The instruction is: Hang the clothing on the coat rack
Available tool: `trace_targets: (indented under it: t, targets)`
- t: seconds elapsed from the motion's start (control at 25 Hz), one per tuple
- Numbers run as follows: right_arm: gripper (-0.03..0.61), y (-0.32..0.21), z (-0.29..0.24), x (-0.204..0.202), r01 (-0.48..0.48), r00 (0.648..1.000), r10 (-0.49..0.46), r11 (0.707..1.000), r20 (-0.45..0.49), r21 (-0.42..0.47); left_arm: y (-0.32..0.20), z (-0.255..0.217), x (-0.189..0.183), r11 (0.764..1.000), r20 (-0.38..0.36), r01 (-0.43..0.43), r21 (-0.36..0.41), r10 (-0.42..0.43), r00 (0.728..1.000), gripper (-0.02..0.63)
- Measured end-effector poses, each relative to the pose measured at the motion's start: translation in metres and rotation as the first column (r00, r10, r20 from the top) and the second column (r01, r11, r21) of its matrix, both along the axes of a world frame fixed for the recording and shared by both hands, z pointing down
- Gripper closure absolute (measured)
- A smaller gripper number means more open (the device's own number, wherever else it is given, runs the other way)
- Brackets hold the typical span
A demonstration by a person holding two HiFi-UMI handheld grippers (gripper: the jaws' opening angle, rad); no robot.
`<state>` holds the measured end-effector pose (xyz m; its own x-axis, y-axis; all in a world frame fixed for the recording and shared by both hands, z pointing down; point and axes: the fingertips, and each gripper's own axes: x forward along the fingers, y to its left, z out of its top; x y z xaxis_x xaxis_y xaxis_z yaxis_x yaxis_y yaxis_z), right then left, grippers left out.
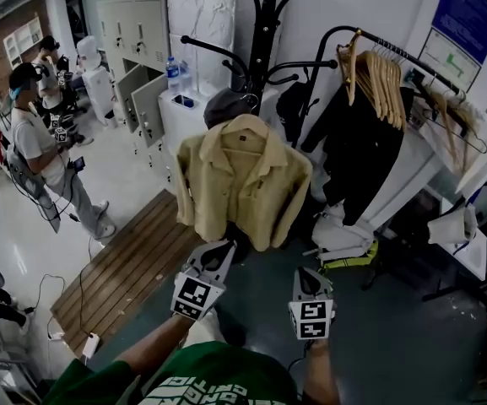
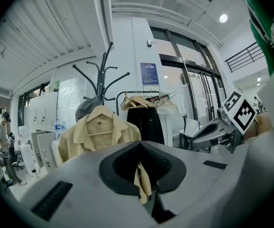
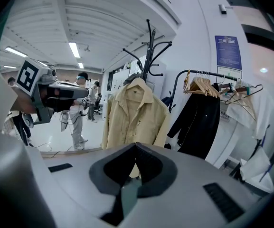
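At 9 o'clock in the head view a person [image 1: 45,154] stands with gear in hand that is too small to make out. At 7 o'clock the left gripper [image 1: 216,256] reaches the lower hem of the tan shirt [image 1: 243,184], but its own body covers the point of contact. The shirt hangs at the centre of the view on a hanger, in front of the black coat rack [image 1: 264,32]. How the hook sits on the rack cannot be told, because the collar and a grey lump [image 1: 226,104] cover that spot. The rack's top is cut off by the frame and its foot is behind the shirt. At 5 o'clock the right gripper [image 1: 311,278] sits apart from the shirt. From above the line of its jaws is not readable. At 2 o'clock a clothes rail [image 1: 395,57] holds a black coat [image 1: 353,150], and its far end runs out of frame.

The left gripper view supplies what the head view lacks. There the jaws are closed on a fold of tan cloth, which hangs down from the seam. The hanger's wooden bar [image 2: 95,133] also shows inside the open collar.

The right gripper view shows its jaws fully closed. A tan sliver lies in the slit, and this view alone cannot tell whether that is pinched cloth or the shirt beyond. The head view shows clear space between this gripper and the shirt. The right gripper view alone shows the rack's top prongs whole.
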<state>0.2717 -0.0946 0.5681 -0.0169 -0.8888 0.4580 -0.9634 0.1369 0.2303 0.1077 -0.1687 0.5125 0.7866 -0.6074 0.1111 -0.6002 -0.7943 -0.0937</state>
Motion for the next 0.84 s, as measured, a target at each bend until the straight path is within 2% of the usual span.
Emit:
trace_targets:
  t: [0.84]
  targets:
    - [0.569,0.013,0.009,0.0,0.012,1.0,-0.012,1.0,-0.002,-0.025,0.013,0.007,-0.001,1.0,-0.001,0.013,-0.011,-0.013,1.0,0.611]
